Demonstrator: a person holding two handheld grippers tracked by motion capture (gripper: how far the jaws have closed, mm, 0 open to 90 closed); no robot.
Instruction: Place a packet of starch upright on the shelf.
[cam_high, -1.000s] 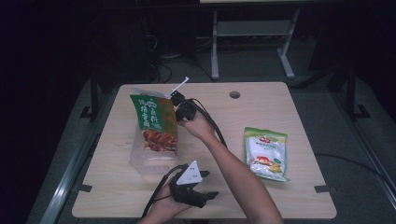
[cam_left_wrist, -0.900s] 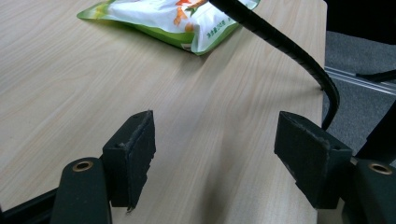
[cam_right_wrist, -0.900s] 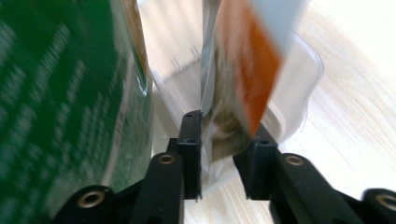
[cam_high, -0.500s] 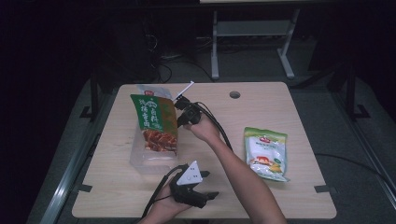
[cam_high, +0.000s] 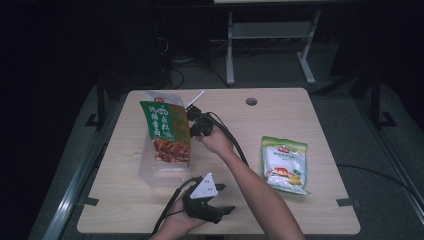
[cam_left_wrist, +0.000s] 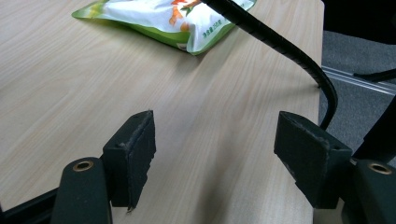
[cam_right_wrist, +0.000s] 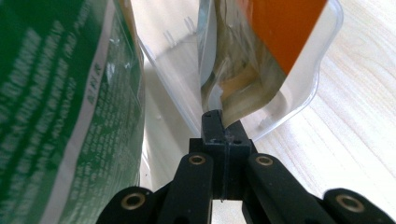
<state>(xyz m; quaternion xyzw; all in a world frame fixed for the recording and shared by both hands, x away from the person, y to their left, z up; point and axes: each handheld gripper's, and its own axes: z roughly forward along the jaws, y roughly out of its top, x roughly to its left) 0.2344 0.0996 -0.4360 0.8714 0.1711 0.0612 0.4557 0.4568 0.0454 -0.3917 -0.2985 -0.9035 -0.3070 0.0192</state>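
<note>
Vs 1 s ago: right gripper (cam_high: 196, 120) jaws have just been closing, now pinched tight on rim of clear bin (cam_high: 150, 172). Right forearm reaches diagonally up-left over table (cam_high: 325, 115). Green bag (cam_high: 165, 131) stands in bin at table's left, long axis running near-to-far. Left gripper (cam_left_wrist: 215, 154) rests near front edge, jaws wide, nothing held.

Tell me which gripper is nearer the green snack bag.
Right. The right gripper is at the green snack bag, jaws just closed at the clear bin edge; the left gripper rests open at the table's near edge.
</note>
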